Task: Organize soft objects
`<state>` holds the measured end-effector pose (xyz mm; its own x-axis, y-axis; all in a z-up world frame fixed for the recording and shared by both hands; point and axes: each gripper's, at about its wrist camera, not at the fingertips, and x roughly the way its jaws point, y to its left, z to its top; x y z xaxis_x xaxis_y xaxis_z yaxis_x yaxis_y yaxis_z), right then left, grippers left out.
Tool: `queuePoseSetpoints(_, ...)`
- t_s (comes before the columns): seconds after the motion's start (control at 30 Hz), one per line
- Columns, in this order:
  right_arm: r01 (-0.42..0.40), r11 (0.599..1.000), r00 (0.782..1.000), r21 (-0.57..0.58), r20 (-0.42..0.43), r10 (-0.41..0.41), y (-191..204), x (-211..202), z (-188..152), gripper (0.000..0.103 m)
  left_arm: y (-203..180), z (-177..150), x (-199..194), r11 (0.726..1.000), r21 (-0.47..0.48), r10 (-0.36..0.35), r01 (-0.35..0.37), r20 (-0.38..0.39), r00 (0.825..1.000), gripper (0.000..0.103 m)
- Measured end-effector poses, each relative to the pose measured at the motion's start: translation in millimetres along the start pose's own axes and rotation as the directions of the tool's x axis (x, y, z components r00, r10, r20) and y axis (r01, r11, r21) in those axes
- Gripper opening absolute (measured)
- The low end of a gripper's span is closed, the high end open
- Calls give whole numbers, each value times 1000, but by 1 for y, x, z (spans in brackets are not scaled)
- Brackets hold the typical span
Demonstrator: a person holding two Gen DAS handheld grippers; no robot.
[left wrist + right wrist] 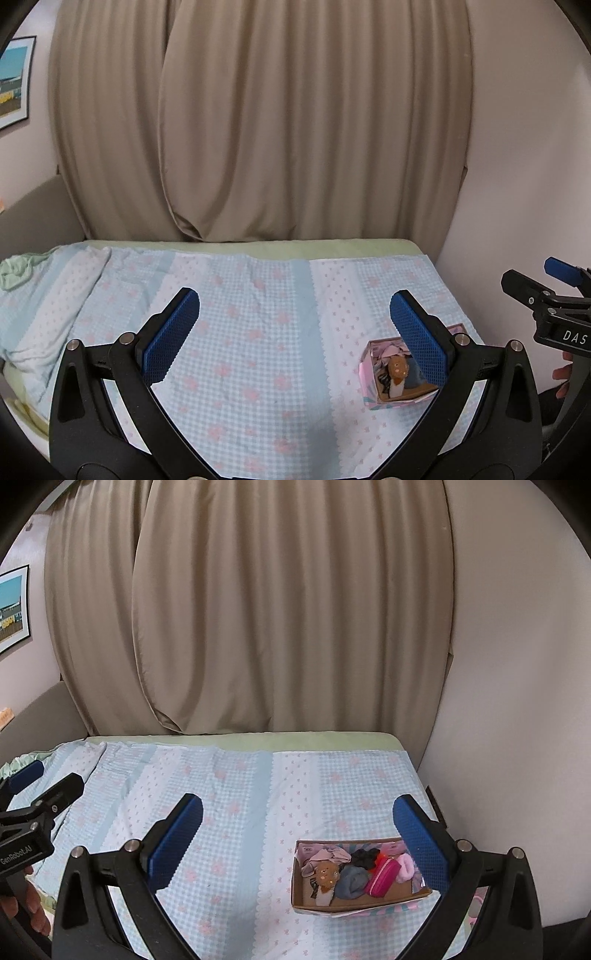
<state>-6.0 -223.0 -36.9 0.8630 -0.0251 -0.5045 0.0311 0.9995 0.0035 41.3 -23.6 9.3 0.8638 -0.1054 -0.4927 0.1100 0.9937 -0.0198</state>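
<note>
Beige curtains [258, 609] back the bed [221, 775]; both grippers' jaws gape empty above the filled box [360, 904].

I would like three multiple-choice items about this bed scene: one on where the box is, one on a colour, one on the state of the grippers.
1. Where does the box stand?
A. on the bed cover, near the right edge
B. on the floor
C. at the foot of the curtain

2. What colour is the zip pouch in the box?
A. green
B. pink
C. white

3. How are the two grippers?
A. both shut on cloth
B. the left one holds the box
C. both open and empty

Answers:
1 A, the box rests on the checked cover toward the wall side.
2 B, the pouch is bright pink beside a grey cloth.
3 C, the left gripper and the right gripper have their fingers wide apart, nothing between.
</note>
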Motion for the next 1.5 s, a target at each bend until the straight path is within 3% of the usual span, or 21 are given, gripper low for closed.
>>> queuePoseSetpoints(1.5, 4, 1000, 1000, 21, 5, -4, 0, 2, 1, 103, -11, 2, -2, 999, 21, 24, -25, 20, 1000, 103)
